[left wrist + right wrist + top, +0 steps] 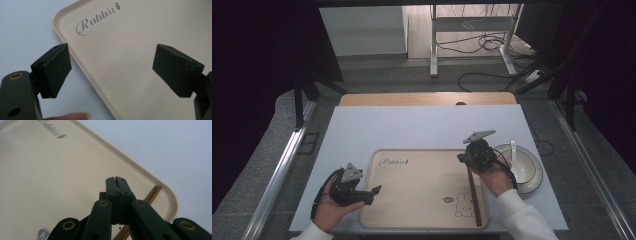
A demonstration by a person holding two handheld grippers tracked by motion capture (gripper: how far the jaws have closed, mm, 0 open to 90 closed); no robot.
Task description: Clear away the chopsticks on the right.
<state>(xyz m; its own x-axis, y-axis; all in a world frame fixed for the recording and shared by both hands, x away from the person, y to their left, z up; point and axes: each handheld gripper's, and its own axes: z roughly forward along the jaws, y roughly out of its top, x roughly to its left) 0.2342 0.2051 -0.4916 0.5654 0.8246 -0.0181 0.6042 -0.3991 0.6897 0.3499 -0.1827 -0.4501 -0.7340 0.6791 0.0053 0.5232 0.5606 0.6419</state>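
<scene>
The beige tray (422, 192) is lying at the surface's near edge, the chopsticks (474, 197) resting along its right side. The right claw (460, 158), jaws pressed together and empty, is hovering above them; it should open before descending. The left claw (373, 190) is gaping wide, empty, over the tray's left rim.

my left gripper (111, 72) has its jaws wide apart over the cream tray (140, 50), whose rim corner and "rabbit" lettering (96, 18) sit on the white table (22, 27).
</scene>
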